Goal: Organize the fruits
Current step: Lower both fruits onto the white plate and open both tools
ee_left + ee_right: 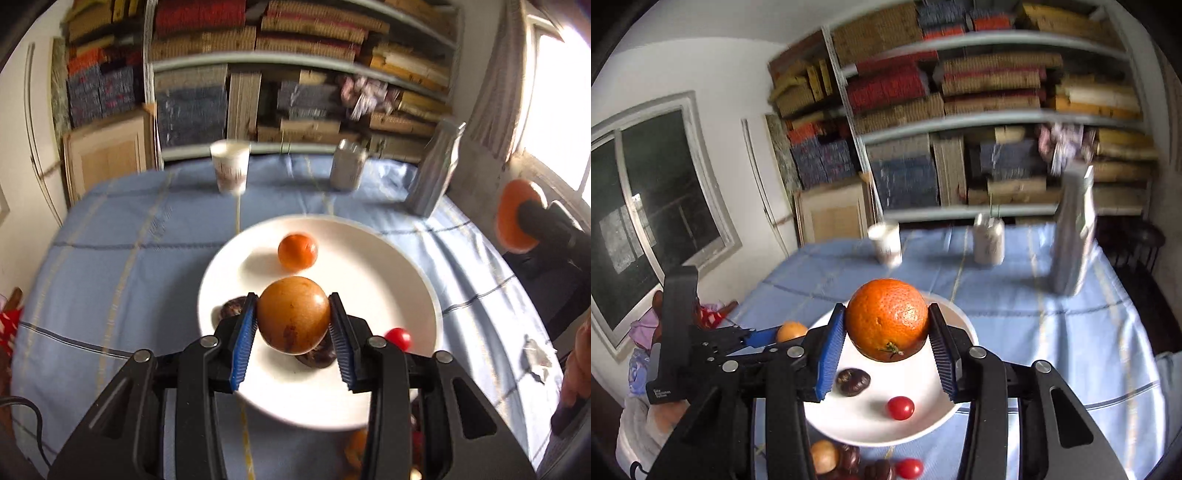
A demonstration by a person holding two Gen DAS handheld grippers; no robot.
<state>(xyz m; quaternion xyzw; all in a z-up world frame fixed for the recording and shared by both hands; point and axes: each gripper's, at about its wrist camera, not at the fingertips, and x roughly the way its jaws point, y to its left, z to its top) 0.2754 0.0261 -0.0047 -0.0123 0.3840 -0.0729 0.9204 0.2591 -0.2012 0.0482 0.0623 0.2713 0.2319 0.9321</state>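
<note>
My left gripper (293, 301) is shut on a tan round fruit (293, 317), held above a white plate (388, 258). On the plate lie a small orange (297, 251), two dark chestnuts (232, 308) and a cherry tomato (399, 338). My right gripper (887, 314) is shut on a large orange (888, 319) above the same plate (923, 424), where a chestnut (853, 381) and a cherry tomato (900, 407) show. The right wrist view has the left gripper (768, 338) at the left with its tan fruit (791, 331). Both views are blurred.
A blue checked cloth (129, 258) covers the table. A paper cup (231, 170), a jar (347, 168) and a silver bag (436, 170) stand at its far edge before full shelves. Loose fruits (827, 456) lie in front of the plate. A hand (580, 362) shows at the right.
</note>
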